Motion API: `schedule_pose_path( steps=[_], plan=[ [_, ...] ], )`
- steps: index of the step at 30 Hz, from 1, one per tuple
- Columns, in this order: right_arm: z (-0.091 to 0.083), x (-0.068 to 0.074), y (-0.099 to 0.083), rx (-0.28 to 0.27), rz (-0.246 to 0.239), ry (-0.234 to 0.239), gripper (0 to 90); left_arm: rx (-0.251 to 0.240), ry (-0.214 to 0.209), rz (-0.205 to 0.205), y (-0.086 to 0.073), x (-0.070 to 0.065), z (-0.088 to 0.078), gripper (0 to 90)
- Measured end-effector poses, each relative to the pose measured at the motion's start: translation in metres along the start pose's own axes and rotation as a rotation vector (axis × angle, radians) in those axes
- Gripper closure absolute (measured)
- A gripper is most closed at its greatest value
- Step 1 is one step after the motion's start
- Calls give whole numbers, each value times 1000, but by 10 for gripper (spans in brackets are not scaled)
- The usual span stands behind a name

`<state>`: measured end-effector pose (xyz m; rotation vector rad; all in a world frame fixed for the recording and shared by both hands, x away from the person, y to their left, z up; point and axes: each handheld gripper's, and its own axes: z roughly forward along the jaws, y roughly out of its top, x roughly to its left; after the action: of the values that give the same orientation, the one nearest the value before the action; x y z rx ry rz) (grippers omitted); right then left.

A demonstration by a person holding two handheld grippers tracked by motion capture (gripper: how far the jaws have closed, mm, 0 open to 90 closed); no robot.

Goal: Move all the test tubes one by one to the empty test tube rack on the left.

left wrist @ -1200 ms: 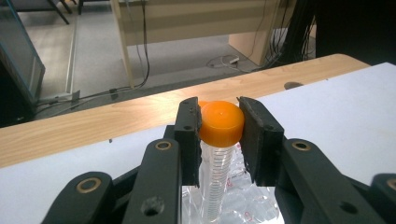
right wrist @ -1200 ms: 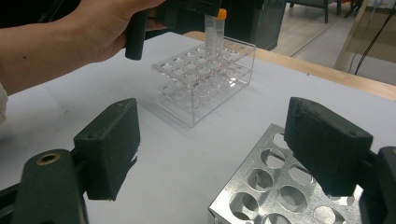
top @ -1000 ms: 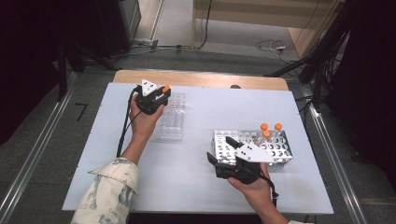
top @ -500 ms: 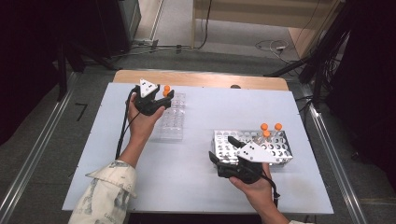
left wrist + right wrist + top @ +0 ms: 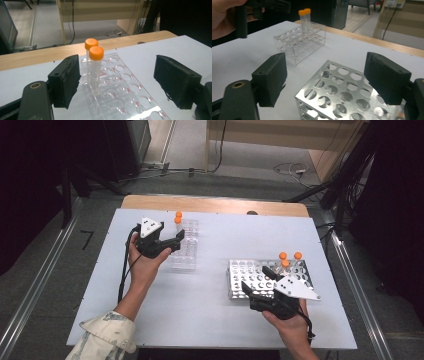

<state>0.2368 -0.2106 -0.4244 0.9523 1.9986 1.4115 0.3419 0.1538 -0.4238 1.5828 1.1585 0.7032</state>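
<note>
Tubes with orange caps are being carried from the metal rack at about four o'clock on the tabletop to the clear rack at about ten o'clock. Two capped tubes stand upright in the clear rack's far holes, so the nearer holes stay free. The left gripper has just been opening; its jaws stand wide with nothing pressed between them, the nearer tube just ahead, probably freshly let go. Three more tubes wait at the metal rack's far right corner. The right gripper hovers over that rack's near edge, jaws wide and empty, likely lining up the next pick.
</note>
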Motion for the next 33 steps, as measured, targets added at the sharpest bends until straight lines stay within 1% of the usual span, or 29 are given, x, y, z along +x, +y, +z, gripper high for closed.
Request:
schedule_pose_path(
  steps=[2, 4, 6, 7, 9, 16, 20, 24, 27, 28, 31, 33],
  plan=[
    [-5, -5, -1, -5, -5, -25, 174, 1, -4, 3, -2, -2, -5, 222],
    [-10, -10, -2, -9, 4, -45, 174, 1, -7, 6, -4, -4, -10, 222],
    [-14, -16, -4, -12, 4, -69, 174, -3, 0, 7, -8, -5, -14, 222],
    [-17, -19, -5, -12, -4, -85, 174, 0, 5, 8, -10, -6, -15, 222],
    [-21, -24, -7, -13, -4, -110, 176, 14, 1, 14, -16, -7, -18, 222],
    [-30, -39, -11, -25, 21, -164, 188, 27, -4, 21, -28, -10, -26, 222],
    [-34, -52, -15, -28, 43, -205, 195, 25, -2, 24, -32, -12, -29, 222],
    [-35, -68, -21, -12, 68, -245, 207, 29, -1, 26, -36, -12, -29, 223],
    [-33, -77, -26, -3, 73, -266, 223, 27, -2, 24, -37, -12, -30, 223],
    [-32, -79, -28, -2, 82, -267, 238, 27, -2, 24, -37, -12, -30, 223],
    [-26, -83, -35, 3, 83, -271, 288, 28, -5, 28, -38, -13, -30, 223],
    [-21, -84, -39, 7, 75, -281, 310, 30, -5, 30, -38, -14, -29, 223]
  ],
)
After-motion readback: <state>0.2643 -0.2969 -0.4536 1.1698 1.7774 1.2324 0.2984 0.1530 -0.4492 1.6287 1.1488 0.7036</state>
